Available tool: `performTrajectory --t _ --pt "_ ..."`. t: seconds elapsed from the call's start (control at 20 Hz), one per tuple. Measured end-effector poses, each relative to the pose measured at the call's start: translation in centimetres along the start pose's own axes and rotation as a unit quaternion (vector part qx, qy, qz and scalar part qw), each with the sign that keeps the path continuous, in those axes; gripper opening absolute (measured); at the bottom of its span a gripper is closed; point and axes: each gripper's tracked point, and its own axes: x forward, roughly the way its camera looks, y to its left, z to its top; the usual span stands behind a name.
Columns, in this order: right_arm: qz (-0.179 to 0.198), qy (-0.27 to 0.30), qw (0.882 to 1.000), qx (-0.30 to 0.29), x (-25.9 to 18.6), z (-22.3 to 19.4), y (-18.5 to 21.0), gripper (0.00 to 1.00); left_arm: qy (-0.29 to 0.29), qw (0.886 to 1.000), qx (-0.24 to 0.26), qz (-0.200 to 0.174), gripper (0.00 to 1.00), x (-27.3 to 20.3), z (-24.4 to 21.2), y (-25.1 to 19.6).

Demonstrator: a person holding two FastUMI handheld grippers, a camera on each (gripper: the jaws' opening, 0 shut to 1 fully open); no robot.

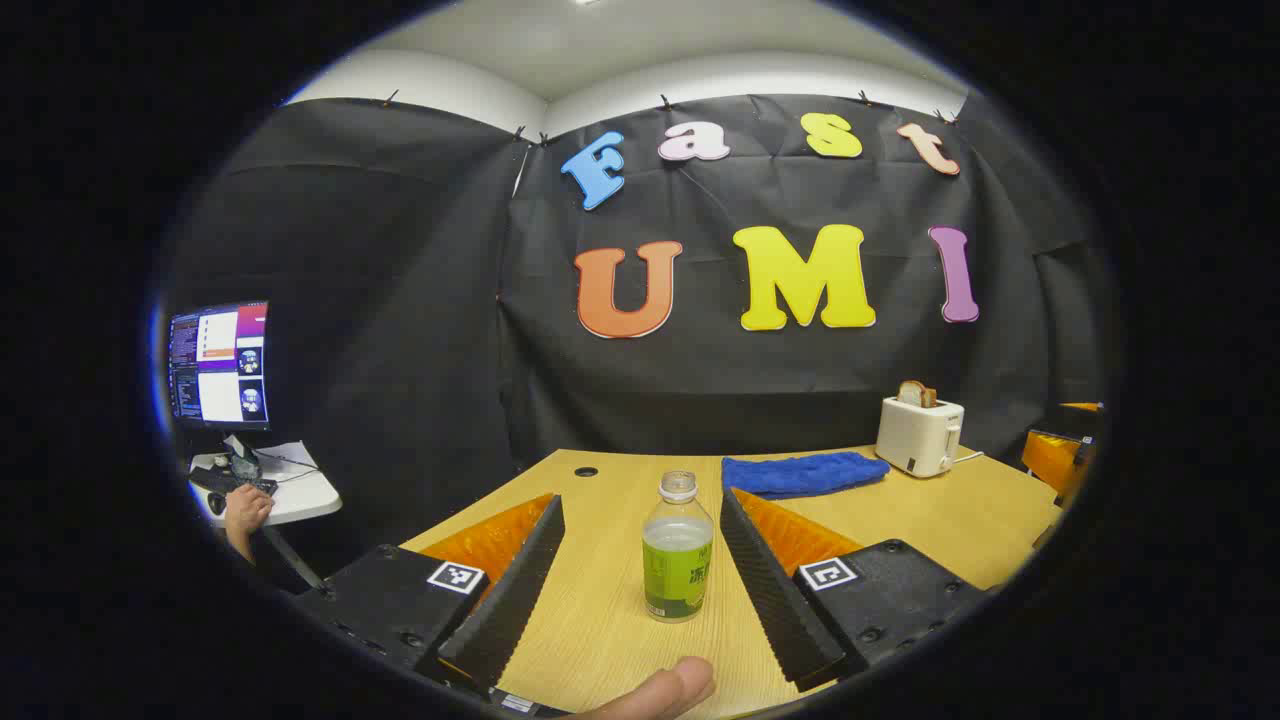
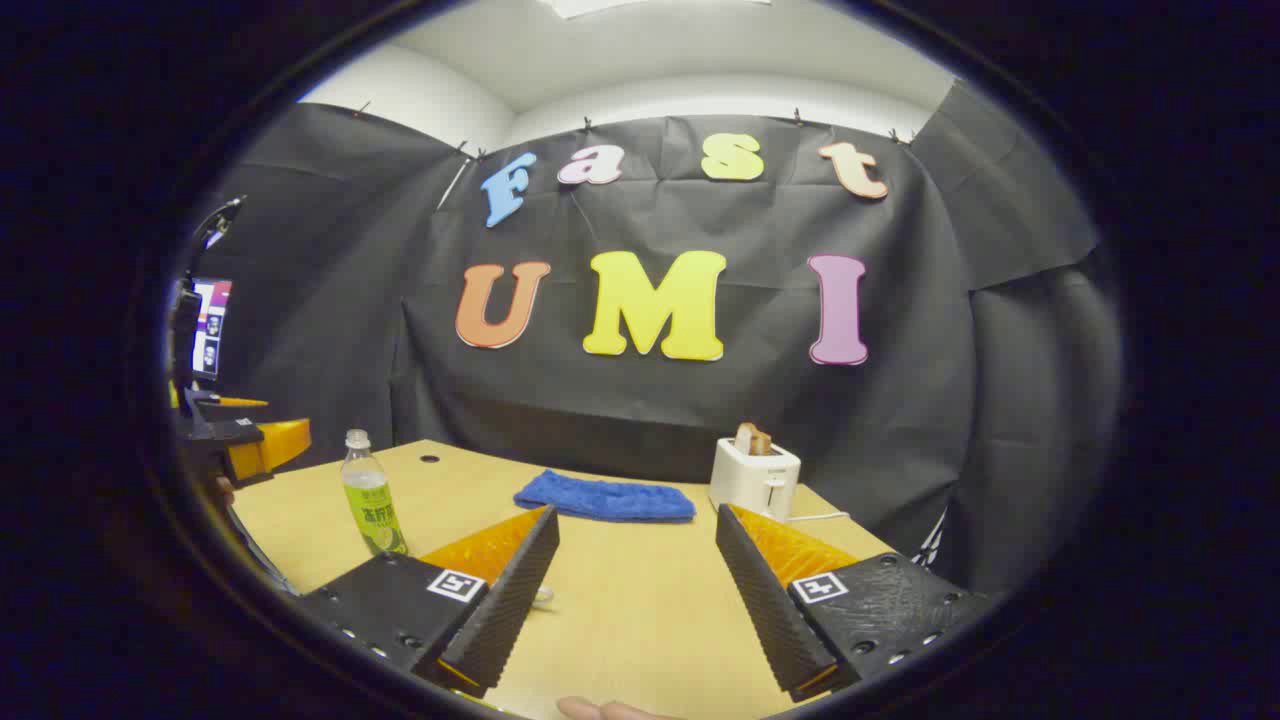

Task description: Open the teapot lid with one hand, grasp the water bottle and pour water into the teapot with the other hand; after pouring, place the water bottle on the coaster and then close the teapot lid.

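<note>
A clear water bottle (image 1: 678,550) with a green label, partly full, stands upright on the wooden table (image 1: 600,640). In the left gripper view it sits between the spread fingers of my left gripper (image 1: 640,497), which is open, with a gap on each side. A thumb (image 1: 660,690) shows at the bottom edge. In the right gripper view the same bottle (image 2: 372,497) stands at the far left, close to the left gripper (image 2: 235,440). My right gripper (image 2: 636,511) hangs open over bare table with nothing between its fingers.
A blue cloth (image 1: 805,473) (image 2: 605,497) lies at the back of the table beside a white toaster (image 1: 920,437) (image 2: 755,478) holding bread. A monitor (image 1: 220,365) stands on a side desk to the left, where a person's hand (image 1: 245,505) rests.
</note>
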Motion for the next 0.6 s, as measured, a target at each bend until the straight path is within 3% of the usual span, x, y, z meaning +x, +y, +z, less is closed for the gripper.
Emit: performTrajectory --t 0.4,0.6 --pt "-0.001 -0.011 1.0 0.0 -0.1 0.4 -0.2 0.95 -0.003 1.0 0.008 -0.019 0.98 0.0 -0.1 -1.2" --pt "0.016 0.0 1.0 0.004 0.3 -0.3 0.5 0.95 0.006 1.0 0.011 -0.02 0.98 0.4 -0.7 -1.2"
